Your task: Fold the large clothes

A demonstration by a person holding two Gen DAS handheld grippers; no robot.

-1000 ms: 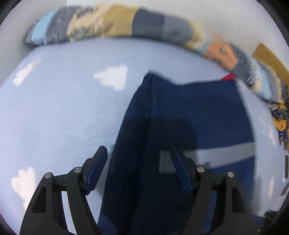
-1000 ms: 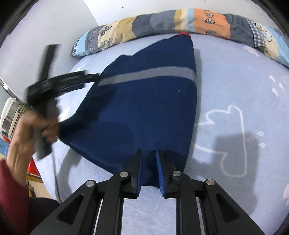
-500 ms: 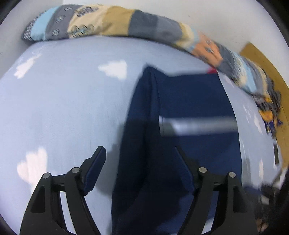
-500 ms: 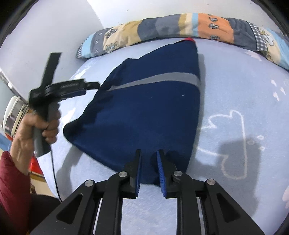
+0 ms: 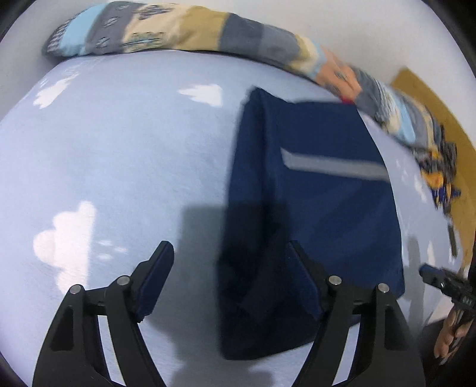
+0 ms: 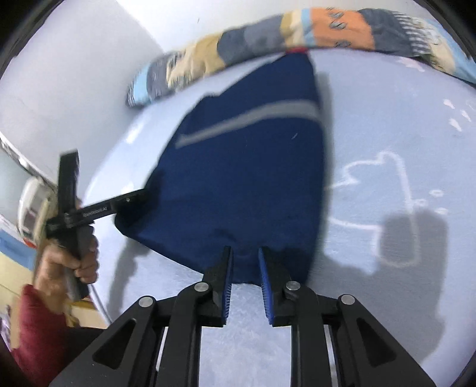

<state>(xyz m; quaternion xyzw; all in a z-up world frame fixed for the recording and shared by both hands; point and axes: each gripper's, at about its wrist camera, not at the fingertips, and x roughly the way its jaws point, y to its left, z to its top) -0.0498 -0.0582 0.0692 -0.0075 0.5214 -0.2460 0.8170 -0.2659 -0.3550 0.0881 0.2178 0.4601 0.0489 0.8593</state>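
While the navy garment (image 6: pixel 247 178) lies folded on the light-blue bedsheet (image 6: pixel 386 98), its far end is seen just beside the patchwork bolster (image 6: pixel 342 26) that runs along the wall. 1 grey stripe (image 6: pixel 253 119) is shown crossing the garment's upper part, and a small red patch is visible at its far tip. The right gripper (image 6: pixel 244 268) is held at the garment's near hem; its jaws have just been opening and now stand a little apart, with the hem's edge lying in the gap and the blue pads not pressed against it. The left gripper (image 5: pixel 229 268) is held above the garment's left edge with its jaws spread wide; nothing is clamped, 1 finger being over bare sheet and the other over the dark cloth. In the right wrist view, the left gripper (image 6: pixel 131 199) is seen from the side, gripped by a hand (image 6: pixel 68 262) with a dark red sleeve (image 6: pixel 35 330), its tip near the garment's left corner. White cloud shapes (image 5: pixel 62 238) are printed on the sheet. Both views are blurred.
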